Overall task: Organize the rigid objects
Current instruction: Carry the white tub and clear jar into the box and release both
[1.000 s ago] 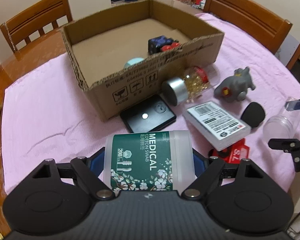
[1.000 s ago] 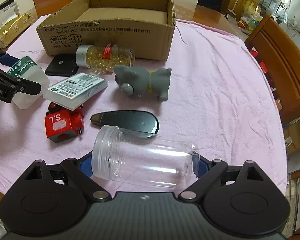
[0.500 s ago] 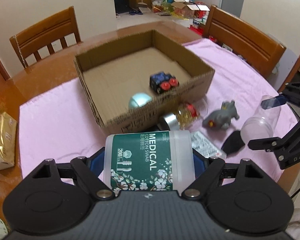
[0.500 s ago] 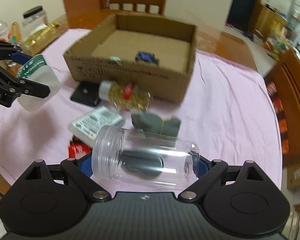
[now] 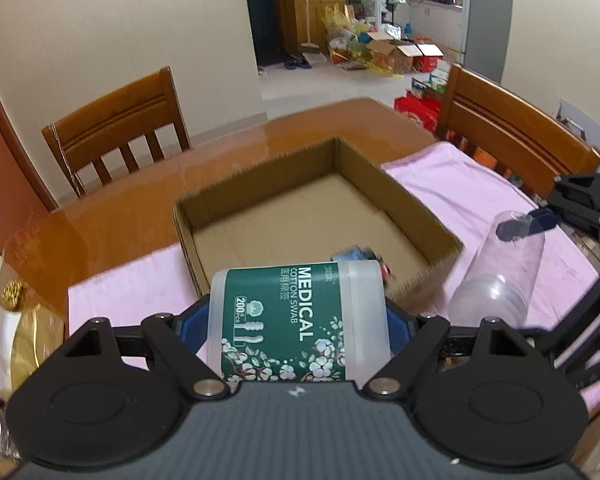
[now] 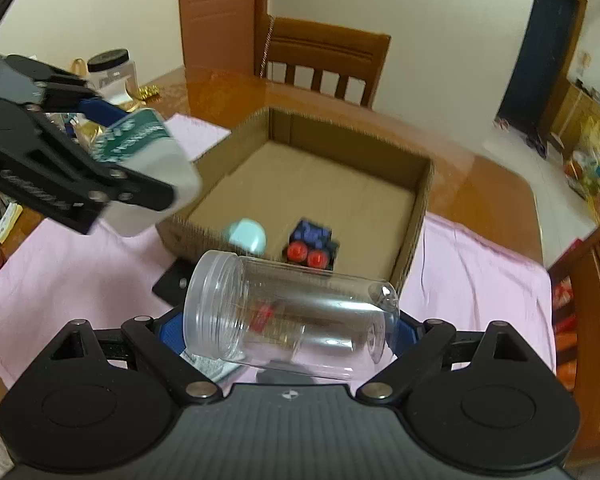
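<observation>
My left gripper [image 5: 298, 322] is shut on a white cotton swab tub [image 5: 298, 322] with a green label, held sideways above the near wall of the open cardboard box [image 5: 420, 204]. My right gripper [image 6: 290, 322] is shut on a clear empty plastic jar [image 6: 290, 322], lying crosswise over the box's front edge. Each gripper shows in the other's view: the left gripper [image 6: 140, 168] with its swab tub [image 6: 152, 160] at left, the right gripper [image 5: 516, 264] with its jar [image 5: 496, 276] at right. Inside the box [image 6: 420, 208] lie a pale teal ball [image 6: 247, 235] and a blue toy with red wheels [image 6: 312, 244].
The box stands on a pink cloth [image 5: 472, 188] over a wooden table [image 5: 260, 144], with wooden chairs [image 5: 120, 128] around it. A black flat device [image 6: 172, 286] lies by the box front. A gold bag [image 5: 12, 320] and a black-lidded jar [image 6: 110, 68] sit at the table's left.
Both grippers have risen with their loads and moved toward the box. The items on the cloth have dropped out of view beneath them, and the box interior now sits ahead.
</observation>
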Demonstrator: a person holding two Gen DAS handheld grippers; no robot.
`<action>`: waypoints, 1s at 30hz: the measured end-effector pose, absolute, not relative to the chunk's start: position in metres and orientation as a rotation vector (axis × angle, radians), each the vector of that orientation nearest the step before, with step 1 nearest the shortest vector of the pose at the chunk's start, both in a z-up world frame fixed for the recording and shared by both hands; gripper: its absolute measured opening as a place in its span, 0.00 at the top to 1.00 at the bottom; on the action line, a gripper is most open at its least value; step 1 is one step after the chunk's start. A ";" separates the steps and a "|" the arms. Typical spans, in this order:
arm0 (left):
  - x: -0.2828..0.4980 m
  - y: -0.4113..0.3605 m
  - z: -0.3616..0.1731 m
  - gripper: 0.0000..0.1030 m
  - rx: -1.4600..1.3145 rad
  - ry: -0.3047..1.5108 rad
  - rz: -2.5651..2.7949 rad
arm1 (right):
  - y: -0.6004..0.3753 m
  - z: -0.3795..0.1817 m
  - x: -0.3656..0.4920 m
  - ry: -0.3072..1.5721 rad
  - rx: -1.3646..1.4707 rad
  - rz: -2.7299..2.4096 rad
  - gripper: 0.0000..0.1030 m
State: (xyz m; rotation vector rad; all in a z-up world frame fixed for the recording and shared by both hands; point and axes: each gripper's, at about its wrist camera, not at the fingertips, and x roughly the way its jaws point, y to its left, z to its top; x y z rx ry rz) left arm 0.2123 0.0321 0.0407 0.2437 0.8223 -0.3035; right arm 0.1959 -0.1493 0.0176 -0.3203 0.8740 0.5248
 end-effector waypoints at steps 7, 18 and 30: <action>0.264 0.025 0.035 0.20 0.210 0.820 -0.249 | -0.149 0.029 0.226 0.823 -0.330 0.534 0.08; 0.329 0.026 0.004 0.09 0.164 0.815 -0.139 | -0.149 0.026 0.262 0.814 -0.330 0.516 0.08; 0.293 0.054 0.011 0.04 0.094 0.804 -0.092 | -0.143 0.018 0.292 0.842 -0.324 0.497 0.08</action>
